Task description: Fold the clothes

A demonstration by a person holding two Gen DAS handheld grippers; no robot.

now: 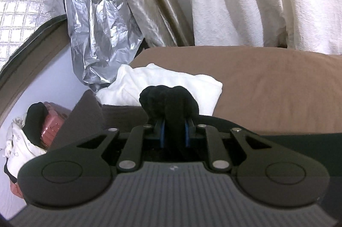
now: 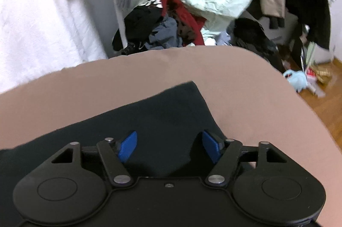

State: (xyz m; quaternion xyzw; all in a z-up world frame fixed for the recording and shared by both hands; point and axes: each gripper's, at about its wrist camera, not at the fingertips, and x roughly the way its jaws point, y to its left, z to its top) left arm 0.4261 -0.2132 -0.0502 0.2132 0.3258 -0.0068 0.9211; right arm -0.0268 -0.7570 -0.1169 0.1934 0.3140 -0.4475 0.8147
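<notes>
A: Where is the dark garment [image 2: 154,120] now?

B: It lies spread on the brown bed [image 2: 235,81]. The left hand-held gripper [image 1: 174,130] is closed on a bunched fold of it, so the black cloth stands up between the blue pads. A folded white cloth [image 1: 162,83] lies just behind.

A: And the right one?

B: The right hand-held gripper [image 2: 168,145] is wide open and holds nothing. The garment is directly under it and runs forward to a corner ahead.

A: Which edge matters?

B: I think the right edge, just beside the right pad. Its long side runs away from the gripper, so the right hand is nearer.
</notes>
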